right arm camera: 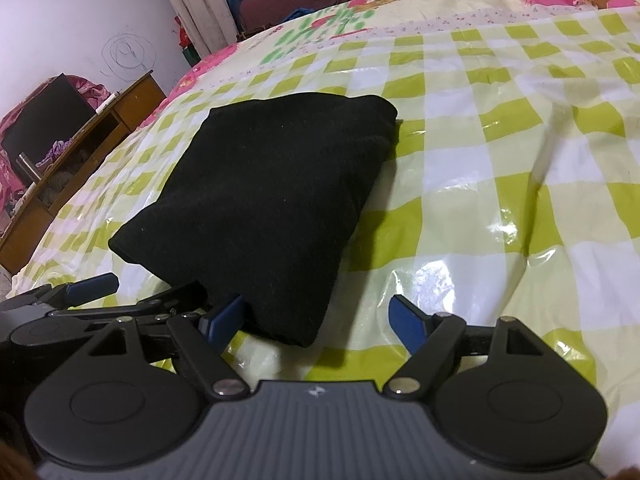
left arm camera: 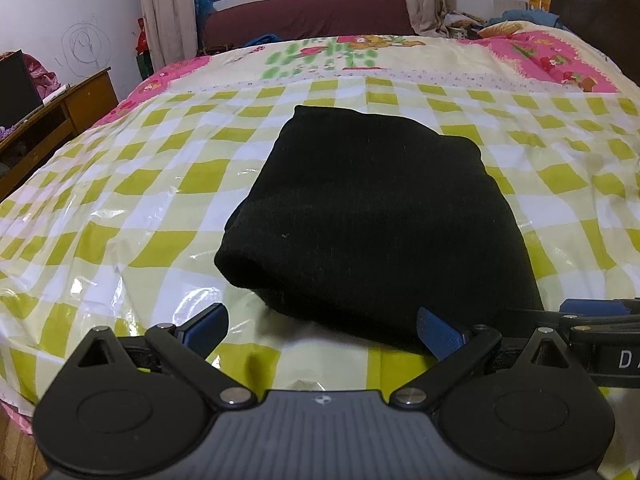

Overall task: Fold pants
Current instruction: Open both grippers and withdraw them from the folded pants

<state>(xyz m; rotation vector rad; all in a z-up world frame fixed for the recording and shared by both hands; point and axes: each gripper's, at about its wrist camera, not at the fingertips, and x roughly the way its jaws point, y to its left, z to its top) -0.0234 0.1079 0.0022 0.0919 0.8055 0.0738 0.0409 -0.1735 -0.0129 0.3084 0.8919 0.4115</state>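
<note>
The black pants [left arm camera: 360,208] lie folded into a compact bundle on the bed's green-and-white checked plastic cover [left arm camera: 140,184]. My left gripper [left arm camera: 320,326] is open at the bundle's near edge: its right finger [left arm camera: 438,332] is against the cloth, while its left finger rests apart on the cover. In the right wrist view the near corner of the pants [right arm camera: 264,200] lies between the fingers of my open right gripper [right arm camera: 316,318]. That gripper's right finger [right arm camera: 406,320] stands clear of the cloth. Each gripper shows at the edge of the other's view, the right gripper [left arm camera: 592,314] and the left gripper [right arm camera: 92,284].
A wooden desk [left arm camera: 68,112] with a dark screen [left arm camera: 16,88] stands left of the bed. A maroon couch [left arm camera: 304,12] and curtains [left arm camera: 168,12] are under the window. A pink floral quilt [left arm camera: 560,56] and pillows lie at the far right.
</note>
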